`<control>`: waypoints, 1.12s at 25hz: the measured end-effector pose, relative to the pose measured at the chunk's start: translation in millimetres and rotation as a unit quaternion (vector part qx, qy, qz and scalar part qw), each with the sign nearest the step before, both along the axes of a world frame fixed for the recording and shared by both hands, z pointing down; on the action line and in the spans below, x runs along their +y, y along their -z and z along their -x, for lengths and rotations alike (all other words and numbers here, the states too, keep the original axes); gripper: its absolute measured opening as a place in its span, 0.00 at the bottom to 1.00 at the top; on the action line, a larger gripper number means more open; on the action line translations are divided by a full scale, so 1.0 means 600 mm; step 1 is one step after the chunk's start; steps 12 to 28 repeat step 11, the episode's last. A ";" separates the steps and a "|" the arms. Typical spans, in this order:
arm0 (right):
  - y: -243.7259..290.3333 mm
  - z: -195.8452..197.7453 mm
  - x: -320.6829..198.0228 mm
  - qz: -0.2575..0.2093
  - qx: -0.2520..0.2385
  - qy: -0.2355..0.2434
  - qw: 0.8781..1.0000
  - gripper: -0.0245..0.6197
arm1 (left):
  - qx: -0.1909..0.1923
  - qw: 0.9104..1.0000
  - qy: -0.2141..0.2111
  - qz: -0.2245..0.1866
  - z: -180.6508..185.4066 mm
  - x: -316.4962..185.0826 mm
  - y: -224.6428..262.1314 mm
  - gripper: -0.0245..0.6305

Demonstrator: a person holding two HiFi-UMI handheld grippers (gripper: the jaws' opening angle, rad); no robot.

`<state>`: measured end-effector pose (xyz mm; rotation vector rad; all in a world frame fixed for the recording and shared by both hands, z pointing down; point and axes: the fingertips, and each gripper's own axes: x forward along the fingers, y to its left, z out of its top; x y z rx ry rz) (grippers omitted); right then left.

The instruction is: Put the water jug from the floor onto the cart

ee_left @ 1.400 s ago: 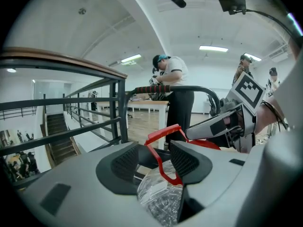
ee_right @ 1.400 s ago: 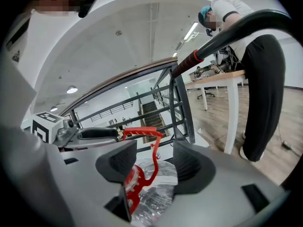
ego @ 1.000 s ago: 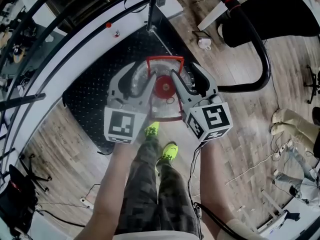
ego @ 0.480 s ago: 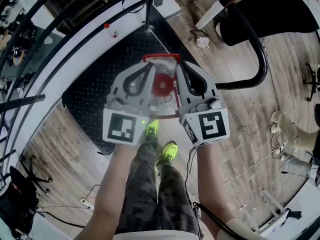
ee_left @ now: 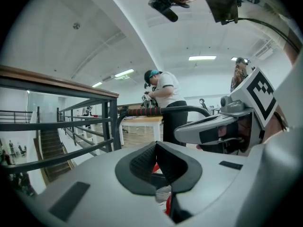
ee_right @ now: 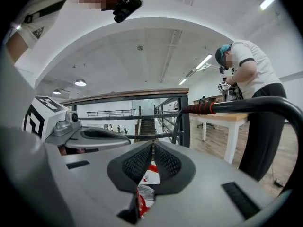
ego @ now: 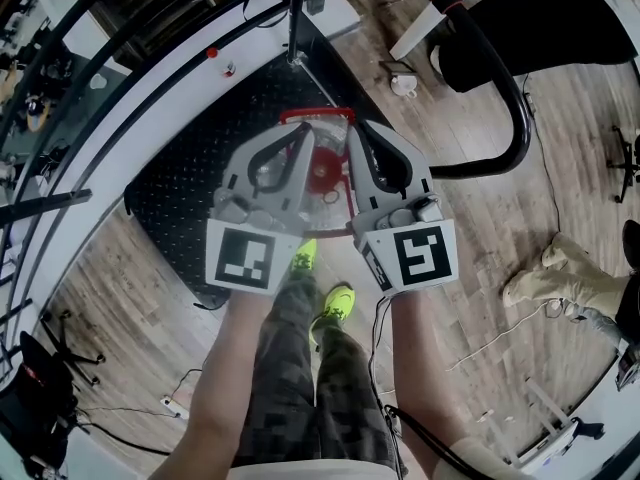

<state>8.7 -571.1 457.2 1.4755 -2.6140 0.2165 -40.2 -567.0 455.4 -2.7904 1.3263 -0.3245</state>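
Observation:
The water jug (ego: 336,194) is clear plastic with a red cap (ego: 321,172) and a red carrying handle (ego: 316,116). It hangs over the near edge of the cart's black checker-plate deck (ego: 185,183). My left gripper (ego: 302,136) and right gripper (ego: 354,134) sit side by side, both shut on the red handle. In the left gripper view the pads (ee_left: 144,161) meet around a red sliver of the handle (ee_left: 154,168). In the right gripper view the right gripper (ee_right: 152,151) has just closed on the same red handle (ee_right: 150,169). Most of the jug's body is hidden under the grippers.
The cart's black push bar (ego: 505,93) with a red grip (ee_right: 203,108) curves round the right side. A metal railing (ee_left: 71,126) runs behind the cart. A person (ee_right: 251,74) works at a table beyond. My own legs and yellow-green shoes (ego: 338,301) stand below, with cables on the wood floor.
Both grippers went from spread wide around the jug's top to shut on its handle. They rose a little with the jug, which now sits further over the cart deck.

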 end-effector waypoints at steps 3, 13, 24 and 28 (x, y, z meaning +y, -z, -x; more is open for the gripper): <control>0.002 -0.002 0.002 -0.002 0.000 0.001 1.000 0.08 | -0.005 1.000 -0.002 -0.005 -0.003 0.003 0.004 0.05; -0.003 0.003 0.001 0.002 -0.002 0.006 1.000 0.08 | 0.002 1.000 0.002 0.003 -0.006 0.000 0.005 0.05; -0.003 0.003 0.001 0.002 -0.002 0.006 1.000 0.08 | 0.002 1.000 0.002 0.003 -0.006 0.000 0.005 0.05; -0.003 0.003 0.001 0.002 -0.002 0.006 1.000 0.08 | 0.002 1.000 0.002 0.003 -0.006 0.000 0.005 0.05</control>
